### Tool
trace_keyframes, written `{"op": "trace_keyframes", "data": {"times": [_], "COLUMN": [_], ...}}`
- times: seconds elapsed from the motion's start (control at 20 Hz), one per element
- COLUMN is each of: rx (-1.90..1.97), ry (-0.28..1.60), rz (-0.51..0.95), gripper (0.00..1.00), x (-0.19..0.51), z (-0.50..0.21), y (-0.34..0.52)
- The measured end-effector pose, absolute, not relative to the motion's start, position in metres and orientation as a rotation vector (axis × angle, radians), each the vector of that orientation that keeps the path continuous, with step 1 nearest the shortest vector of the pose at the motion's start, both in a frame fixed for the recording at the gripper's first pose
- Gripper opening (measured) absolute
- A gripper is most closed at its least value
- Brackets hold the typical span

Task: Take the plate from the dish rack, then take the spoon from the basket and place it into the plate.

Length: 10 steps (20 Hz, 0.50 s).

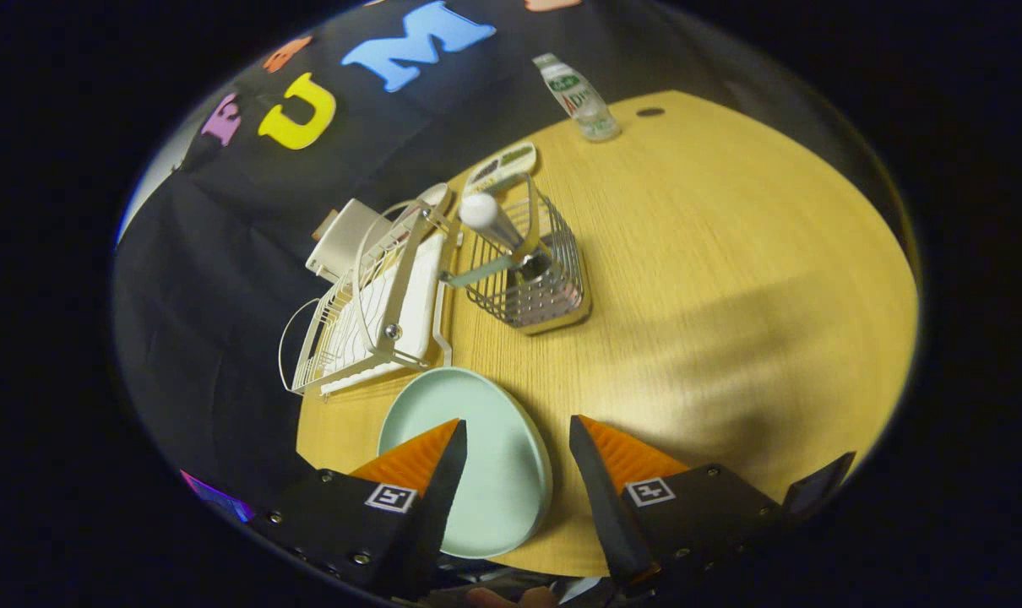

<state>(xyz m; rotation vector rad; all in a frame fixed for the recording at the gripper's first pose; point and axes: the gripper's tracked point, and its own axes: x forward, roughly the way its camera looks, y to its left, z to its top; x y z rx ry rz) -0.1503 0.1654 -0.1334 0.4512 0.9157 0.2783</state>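
A pale green plate lies flat on the wooden table, under and between my fingers, partly covered by the left one. My gripper hangs above it, open, with nothing held. Beyond the plate stands a wire basket holding a spoon with a white rounded end sticking up, beside another slim utensil. Left of the basket sits the white dish rack, with no plate in its slots.
A clear plastic bottle stands at the table's far edge. A white box and a small flat packet lie behind the rack and basket. The black cloth wall hangs behind the table.
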Motion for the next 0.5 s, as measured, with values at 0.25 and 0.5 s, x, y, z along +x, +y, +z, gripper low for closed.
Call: {"op": "trace_keyframes", "data": {"times": [0.25,0.5], "rx": [0.316,0.145], "ry": [0.667,0.349], "rz": [0.275,0.215], "gripper": [0.75,0.75], "x": [-0.145,-0.129], "z": [-0.078,-0.026], "y": [0.130,0.098]}}
